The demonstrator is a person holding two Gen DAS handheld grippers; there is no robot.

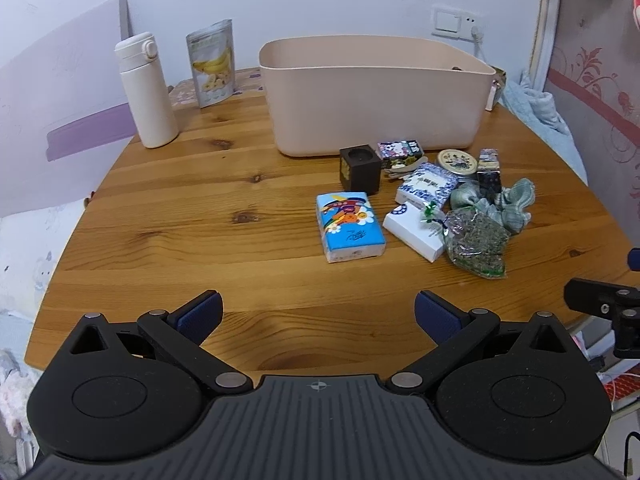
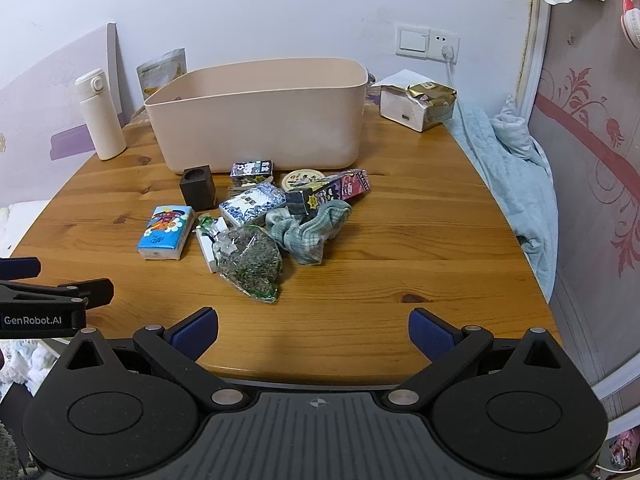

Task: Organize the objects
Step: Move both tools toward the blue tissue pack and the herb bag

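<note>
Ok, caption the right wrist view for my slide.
Open right claw faces small items piled before a beige bin on a wooden table.

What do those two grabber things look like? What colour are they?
Both look the same. The left gripper and right gripper are black plastic, with two round discs, silver rivets, a ribbed grey middle with a small crosshair mark, and dark blue pads on the fingers. White "GenRobot.AI" lettering shows on the left one's side.

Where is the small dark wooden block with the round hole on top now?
The dark wooden block stands upright on the wooden table, just before the pink bin, at the left end of the clutter, behind the blue tissue pack.
</note>
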